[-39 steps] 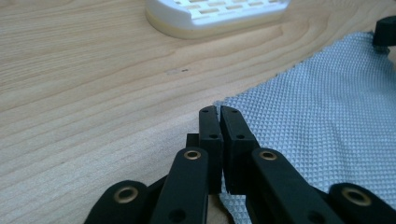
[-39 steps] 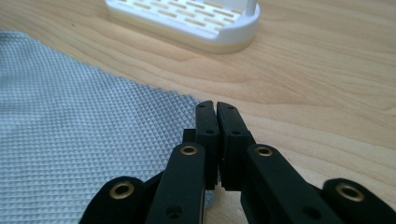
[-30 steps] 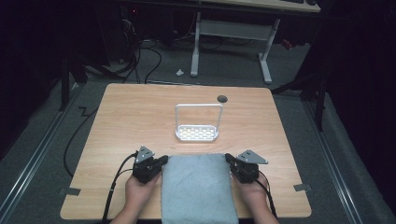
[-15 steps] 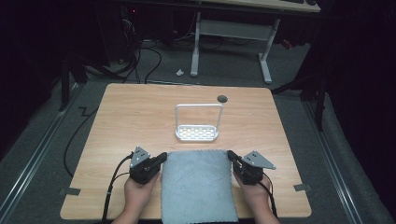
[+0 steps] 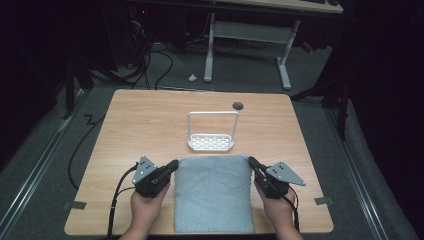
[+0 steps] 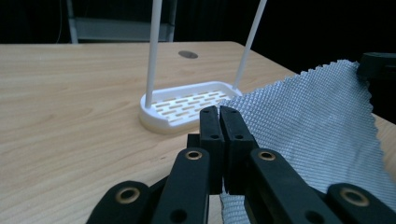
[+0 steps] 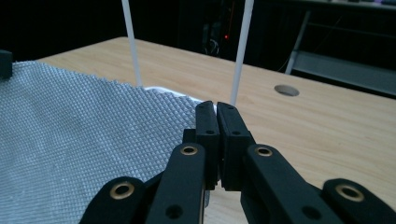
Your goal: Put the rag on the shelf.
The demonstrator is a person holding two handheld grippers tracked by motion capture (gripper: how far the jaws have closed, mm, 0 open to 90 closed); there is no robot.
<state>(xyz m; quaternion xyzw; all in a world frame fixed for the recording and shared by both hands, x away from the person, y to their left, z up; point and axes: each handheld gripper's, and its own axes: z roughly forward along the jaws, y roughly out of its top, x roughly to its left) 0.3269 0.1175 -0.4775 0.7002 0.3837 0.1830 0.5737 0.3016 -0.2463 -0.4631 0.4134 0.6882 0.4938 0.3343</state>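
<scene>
A grey-blue waffle-weave cloth [image 5: 212, 195] lies spread at the table's front middle. My left gripper [image 5: 173, 164] is shut on its far left corner, and my right gripper [image 5: 251, 161] is shut on its far right corner. In the left gripper view the shut jaws [image 6: 218, 112] pinch the cloth [image 6: 317, 107], which stretches off to the right, lifted a little. In the right gripper view the jaws [image 7: 216, 108] are shut at the cloth's [image 7: 79, 126] corner. A white slotted rack [image 5: 211, 142] with a tall wire hoop stands just beyond the cloth's far edge.
The wooden table [image 5: 140, 120] has bare room to the left, right and behind the rack. A round cable hole [image 5: 238, 105] sits near the far edge. Cables and a desk frame [image 5: 245, 30] lie on the dark floor beyond.
Both grippers have moved slightly forward and apart. The cloth's far edge now sits closer to the rack and is pulled straighter.
</scene>
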